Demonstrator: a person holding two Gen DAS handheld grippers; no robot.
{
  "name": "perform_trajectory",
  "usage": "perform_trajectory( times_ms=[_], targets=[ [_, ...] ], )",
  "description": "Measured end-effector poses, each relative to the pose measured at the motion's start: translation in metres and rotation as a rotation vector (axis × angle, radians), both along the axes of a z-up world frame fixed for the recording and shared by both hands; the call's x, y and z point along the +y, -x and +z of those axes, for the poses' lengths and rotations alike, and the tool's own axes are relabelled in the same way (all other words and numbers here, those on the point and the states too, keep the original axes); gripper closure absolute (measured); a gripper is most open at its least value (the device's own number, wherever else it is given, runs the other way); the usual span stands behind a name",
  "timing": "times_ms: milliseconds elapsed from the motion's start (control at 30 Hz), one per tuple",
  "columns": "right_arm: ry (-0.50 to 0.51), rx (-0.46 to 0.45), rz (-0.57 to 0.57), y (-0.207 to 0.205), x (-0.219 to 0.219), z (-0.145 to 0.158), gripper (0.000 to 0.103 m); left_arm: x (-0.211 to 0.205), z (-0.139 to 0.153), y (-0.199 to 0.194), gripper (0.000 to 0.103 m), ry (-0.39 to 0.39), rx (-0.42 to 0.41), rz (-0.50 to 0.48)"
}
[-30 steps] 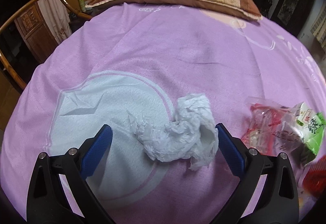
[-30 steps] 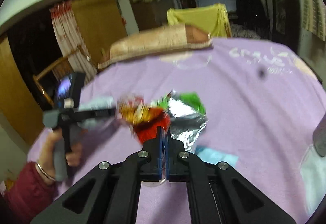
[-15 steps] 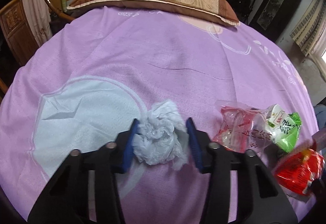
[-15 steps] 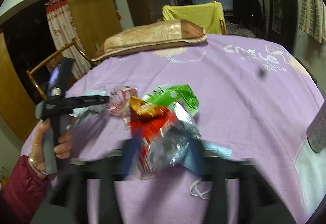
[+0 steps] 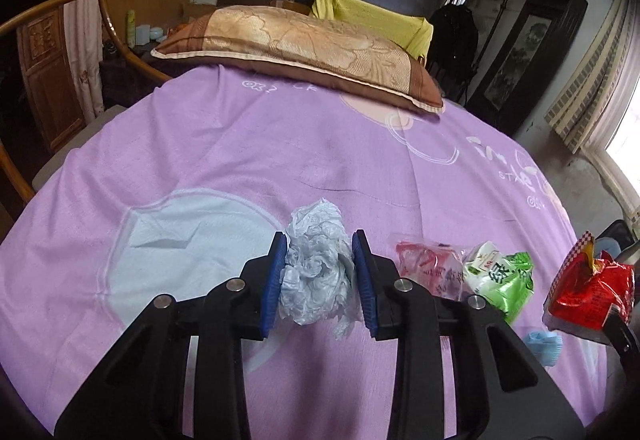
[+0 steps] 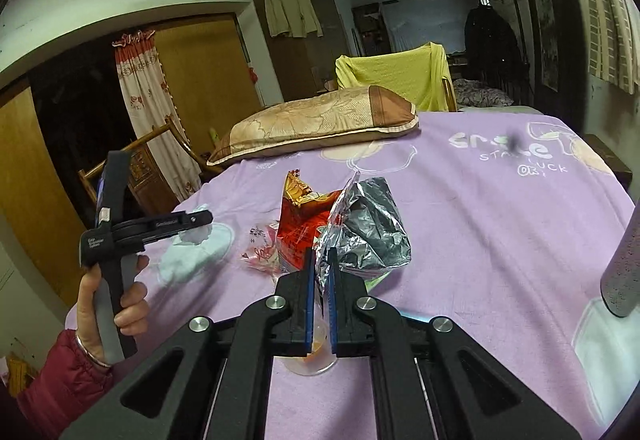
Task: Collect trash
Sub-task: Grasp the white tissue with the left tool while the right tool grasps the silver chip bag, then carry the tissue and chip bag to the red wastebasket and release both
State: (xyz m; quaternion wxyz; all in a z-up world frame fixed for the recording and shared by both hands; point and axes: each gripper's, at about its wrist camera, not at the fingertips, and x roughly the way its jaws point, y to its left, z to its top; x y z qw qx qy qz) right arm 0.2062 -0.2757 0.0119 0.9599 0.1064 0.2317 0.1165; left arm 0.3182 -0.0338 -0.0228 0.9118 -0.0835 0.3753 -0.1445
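Across the purple bedspread (image 5: 240, 160) the litter lies spread. The right gripper (image 6: 320, 272) is pinched tight on the red-and-foil snack bag (image 6: 344, 228), held clear of the cloth. The left gripper (image 5: 320, 272) is closing its jaws on the crumpled white tissue (image 5: 316, 272), pads already pressing it. I'd squeeze gently and lift straight, or the loose tail may tear; a green packet (image 5: 500, 276) waits just beside.
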Motion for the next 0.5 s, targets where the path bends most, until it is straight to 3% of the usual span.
perform_trajectory(
  times_ms=[167, 300, 400, 500],
  targets=[
    [-0.012, -0.028, 0.038, 0.010, 0.003, 0.008, 0.096, 0.019, 0.008, 0.035, 0.069, 0.028, -0.008, 0.023],
    [-0.016, -0.053, 0.085, 0.021, 0.011, 0.014, 0.096, 0.032, 0.025, 0.072, 0.069, 0.004, -0.039, 0.050],
    [-0.024, -0.064, 0.118, 0.028, 0.016, 0.016, 0.096, 0.048, 0.041, 0.108, 0.069, -0.014, -0.077, 0.084],
    [-0.044, -0.074, 0.145, 0.035, 0.021, 0.019, 0.096, 0.077, 0.054, 0.150, 0.069, 0.015, -0.094, 0.129]
  ],
)
